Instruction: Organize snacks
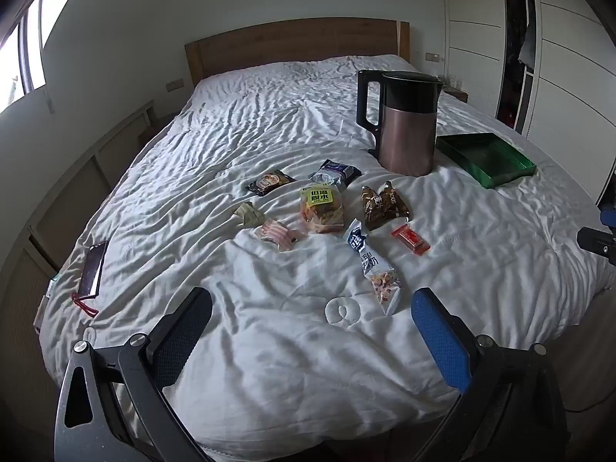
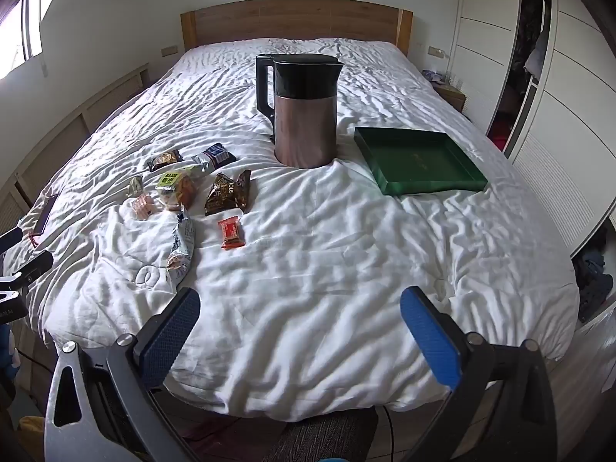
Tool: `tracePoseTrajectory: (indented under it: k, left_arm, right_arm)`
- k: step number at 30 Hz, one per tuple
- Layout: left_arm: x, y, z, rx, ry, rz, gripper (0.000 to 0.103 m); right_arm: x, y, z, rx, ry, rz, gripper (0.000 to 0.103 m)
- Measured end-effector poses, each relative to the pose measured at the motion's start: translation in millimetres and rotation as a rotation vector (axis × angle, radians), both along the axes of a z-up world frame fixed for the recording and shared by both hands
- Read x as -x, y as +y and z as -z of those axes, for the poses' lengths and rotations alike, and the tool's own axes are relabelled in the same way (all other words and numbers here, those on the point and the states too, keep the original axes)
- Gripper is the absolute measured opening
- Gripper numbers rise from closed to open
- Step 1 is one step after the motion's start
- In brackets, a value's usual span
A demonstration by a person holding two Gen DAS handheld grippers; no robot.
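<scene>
Several snack packets lie loose on the white bed: a long white-and-blue bag [image 1: 371, 267] [image 2: 181, 248], a red packet [image 1: 410, 239] [image 2: 231, 233], a brown bag [image 1: 383, 203] [image 2: 228, 192], a yellow-green bag [image 1: 320, 205] [image 2: 175, 189], a pink packet [image 1: 278, 233], a dark packet [image 1: 270, 181] and a blue-white packet [image 1: 335, 174]. An empty green tray [image 1: 486, 158] [image 2: 417, 159] lies to the right. My left gripper [image 1: 310, 308] is open and empty above the bed's near edge, in front of the snacks. My right gripper [image 2: 300, 306] is open and empty, right of the snacks.
A copper-and-black kettle [image 1: 404, 121] [image 2: 304, 109] stands on the bed between snacks and tray. A dark notebook [image 1: 92, 271] lies at the bed's left edge. Wooden headboard [image 2: 296, 19] at the back, white wardrobe [image 2: 558, 96] on the right.
</scene>
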State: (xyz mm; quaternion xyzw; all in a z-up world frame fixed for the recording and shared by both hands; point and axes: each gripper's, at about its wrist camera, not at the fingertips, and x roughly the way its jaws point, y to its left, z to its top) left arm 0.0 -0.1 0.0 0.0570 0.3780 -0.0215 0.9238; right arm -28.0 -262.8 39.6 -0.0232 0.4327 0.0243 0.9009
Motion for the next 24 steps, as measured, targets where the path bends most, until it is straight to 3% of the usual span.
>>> tracePoseTrajectory:
  k: [24]
  left_arm:
    - [-1.8,9.5,6.0,0.008,0.008,-0.004,0.102]
  right_arm:
    - [-0.1,0.6,-0.4,0.005,0.002,-0.001,0.103]
